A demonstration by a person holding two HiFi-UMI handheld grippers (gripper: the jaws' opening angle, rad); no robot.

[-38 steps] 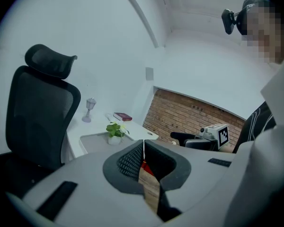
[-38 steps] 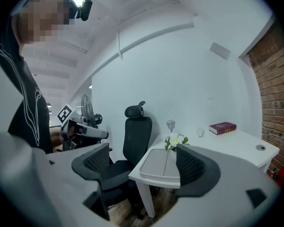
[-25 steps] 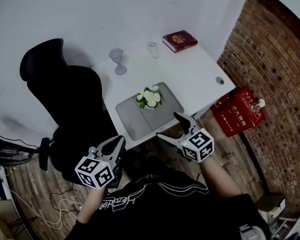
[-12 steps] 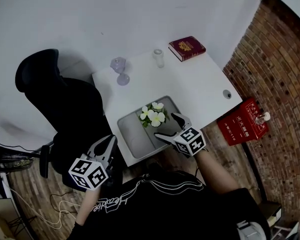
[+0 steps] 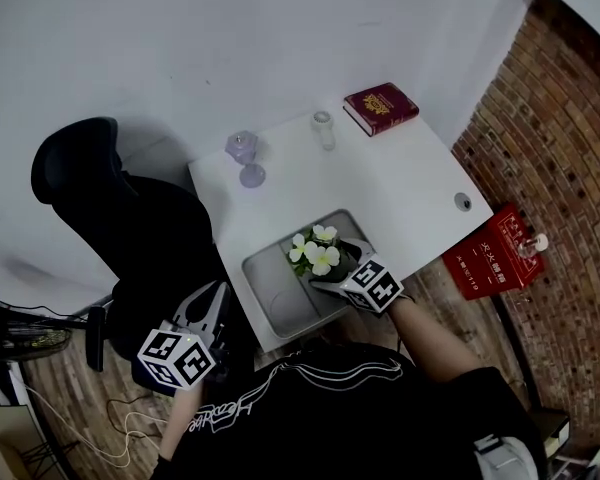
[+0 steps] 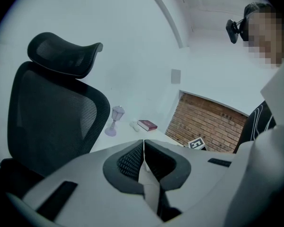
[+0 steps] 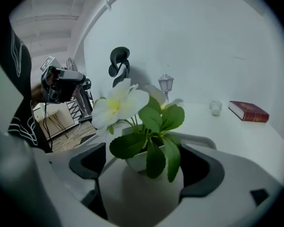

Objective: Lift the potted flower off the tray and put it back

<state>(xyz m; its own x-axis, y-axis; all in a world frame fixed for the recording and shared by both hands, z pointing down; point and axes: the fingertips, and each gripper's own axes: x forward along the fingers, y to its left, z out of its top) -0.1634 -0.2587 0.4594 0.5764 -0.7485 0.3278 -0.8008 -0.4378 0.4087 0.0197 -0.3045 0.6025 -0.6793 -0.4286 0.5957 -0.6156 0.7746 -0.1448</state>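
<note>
The potted flower (image 5: 318, 255), white blooms and green leaves in a small white pot, stands in the grey tray (image 5: 276, 290) near the white table's front edge. My right gripper (image 5: 335, 266) reaches over the tray's right end, open wide with a jaw on either side of the pot. In the right gripper view the pot (image 7: 139, 161) sits between the dark pads (image 7: 87, 163), and the pads do not visibly press on it. My left gripper (image 5: 208, 301) hangs off the table to the left, beside the chair, with nothing in it. In its own view the left gripper (image 6: 143, 144) has both jaws together.
A black office chair (image 5: 130, 218) stands left of the table. At the back of the table are a purple lantern-shaped ornament (image 5: 245, 156), a small glass (image 5: 323, 128) and a red book (image 5: 380, 107). A red box (image 5: 495, 253) lies on the floor by the brick wall.
My right gripper has come forward and down from in front of the table onto the tray, its jaws now flanking the pot. My left gripper has drifted a little lower and left.
</note>
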